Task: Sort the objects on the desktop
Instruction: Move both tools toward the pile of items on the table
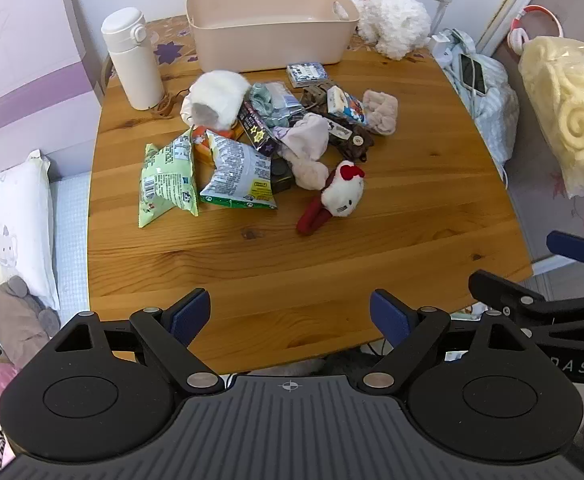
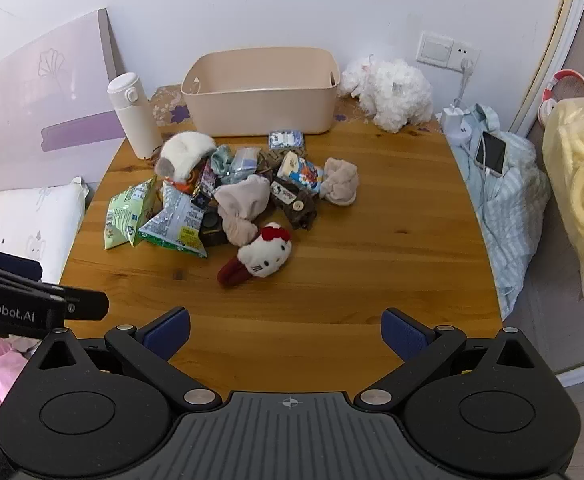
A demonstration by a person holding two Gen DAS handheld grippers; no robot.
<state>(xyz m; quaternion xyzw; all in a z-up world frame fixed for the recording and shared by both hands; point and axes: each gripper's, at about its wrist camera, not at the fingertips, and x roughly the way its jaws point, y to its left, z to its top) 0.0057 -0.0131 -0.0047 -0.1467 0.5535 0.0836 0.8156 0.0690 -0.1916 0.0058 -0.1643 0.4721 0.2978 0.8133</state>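
Observation:
A pile of small objects lies mid-table: a green snack bag (image 1: 167, 182) (image 2: 125, 214), a grey snack bag (image 1: 237, 174) (image 2: 175, 222), a white-and-red cat plush (image 1: 338, 196) (image 2: 263, 256), socks, small boxes and a white fluffy hat (image 1: 215, 98) (image 2: 185, 152). An empty beige bin (image 1: 269, 24) (image 2: 259, 92) stands behind the pile. My left gripper (image 1: 289, 316) is open and empty over the table's near edge. My right gripper (image 2: 285, 336) is open and empty, also at the near edge, right of the left one (image 1: 532, 276).
A white bottle (image 1: 133, 58) (image 2: 133, 114) stands at the back left of the wooden table (image 1: 412, 220). A white fluffy toy (image 2: 388, 92) lies right of the bin. A phone (image 2: 491, 153) on cloth, a pillow (image 1: 7, 224) and a bagged yellow item (image 1: 572, 112) surround the table.

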